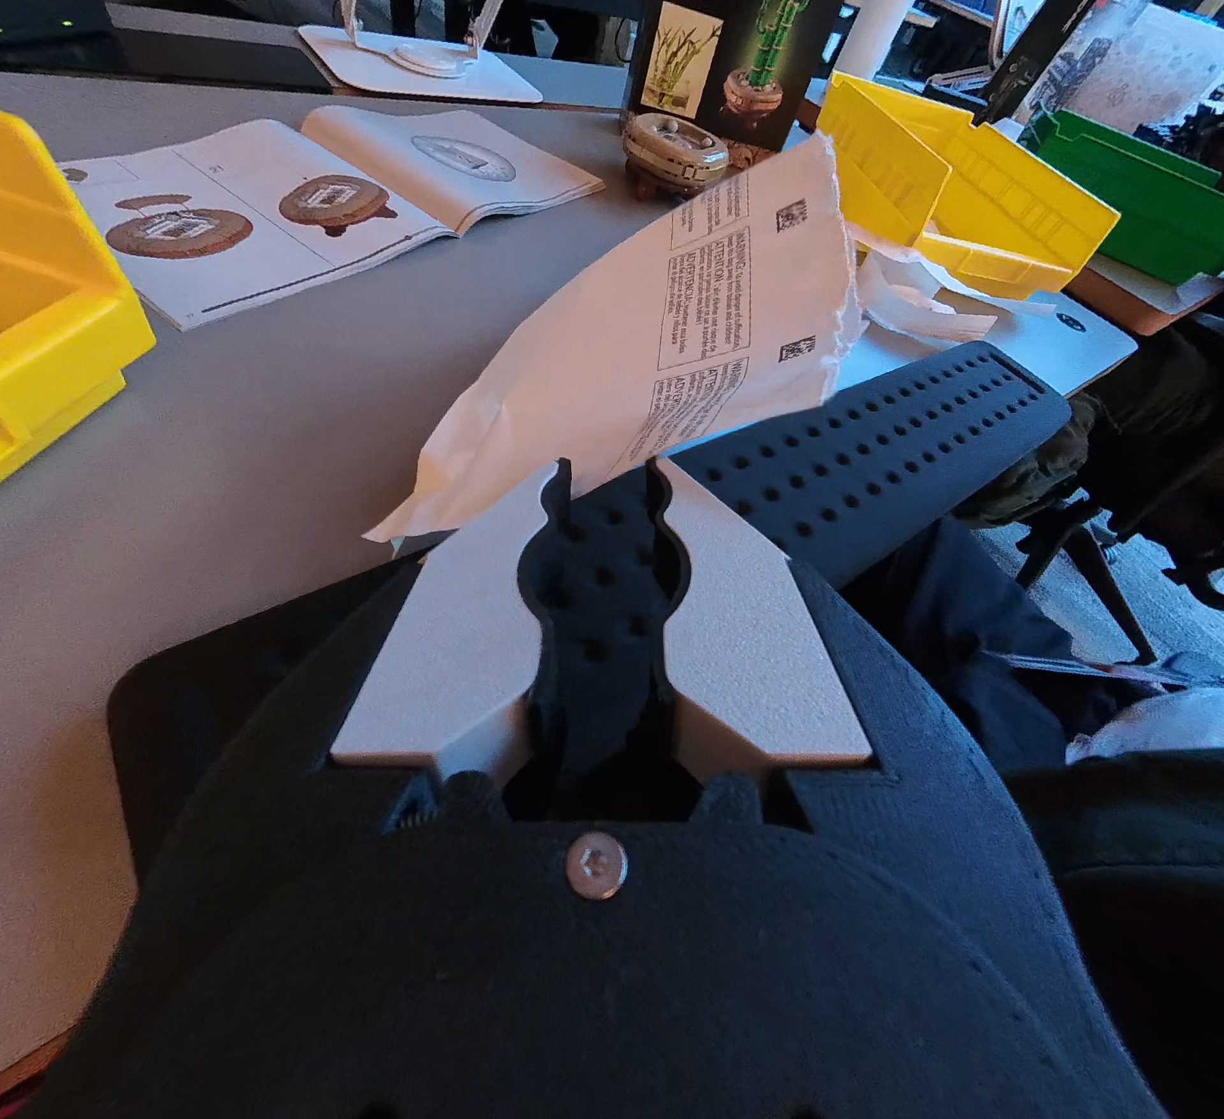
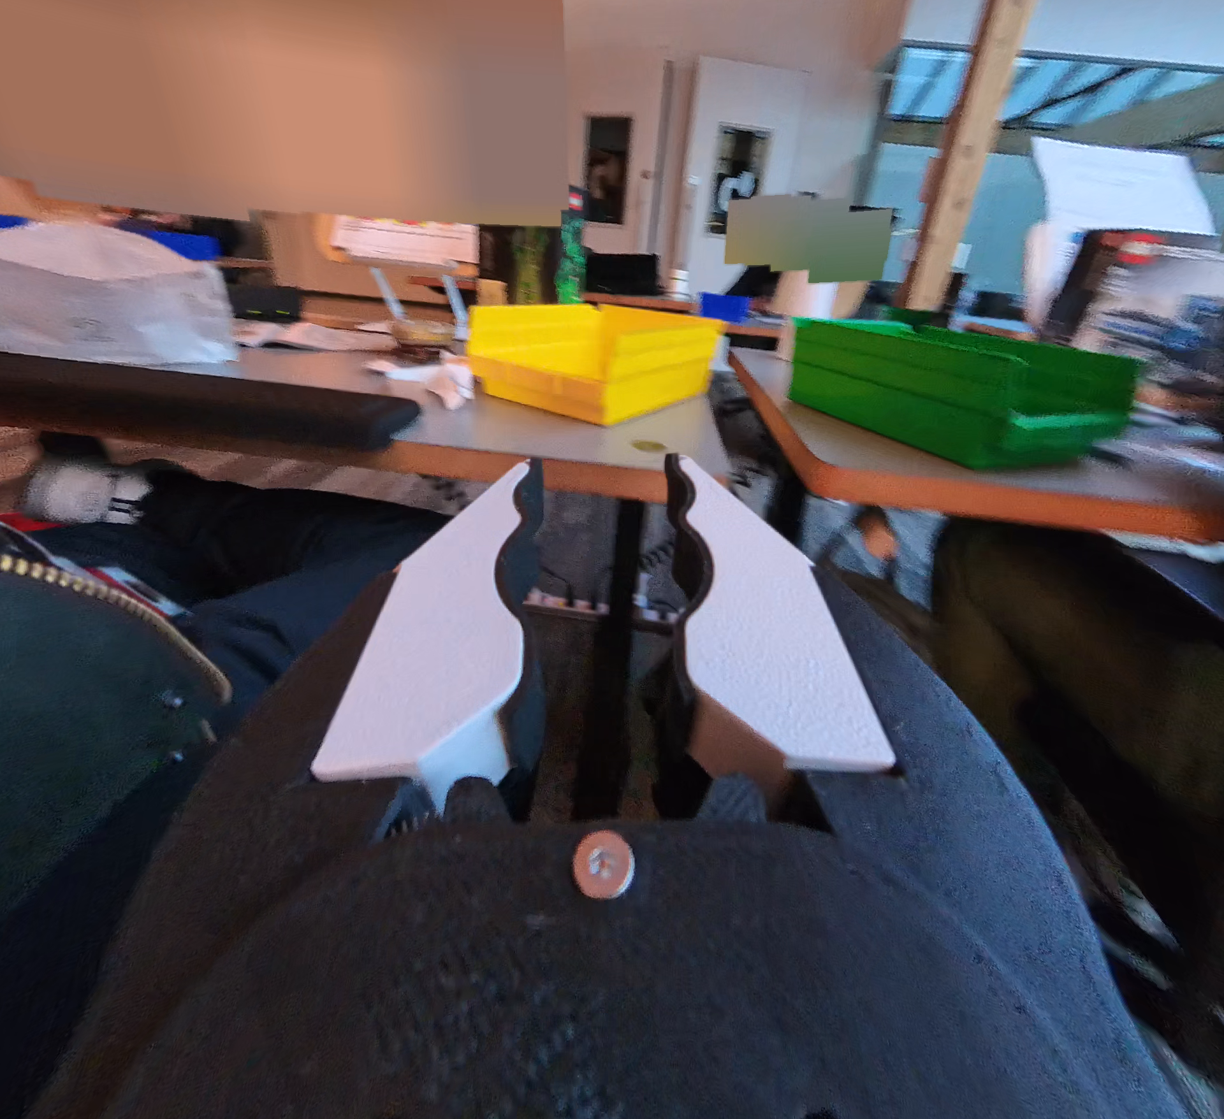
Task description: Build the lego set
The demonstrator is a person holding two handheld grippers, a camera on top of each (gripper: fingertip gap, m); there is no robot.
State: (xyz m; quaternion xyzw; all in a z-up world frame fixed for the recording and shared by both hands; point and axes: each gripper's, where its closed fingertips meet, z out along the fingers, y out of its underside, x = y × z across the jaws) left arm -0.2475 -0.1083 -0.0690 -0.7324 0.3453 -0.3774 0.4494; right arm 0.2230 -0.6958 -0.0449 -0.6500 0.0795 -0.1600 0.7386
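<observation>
Left gripper, fingers narrowly parted, pinches a torn white paper bag (lower corner) above the grey table. Right gripper gapes empty below the table's edge; partly built lego base stands beside the box.

**Around the Desk: Bins, a Bottle and a Stand**

A grey desk with an orange edge carries a yellow bin at the left and another yellow bin at the right. A green bin sits on a neighbouring desk just beside. A white stand rests at the far edge, and a white bottle rises behind. A black perforated chair armrest, possibly, lies near the desk's front edge.
</observation>
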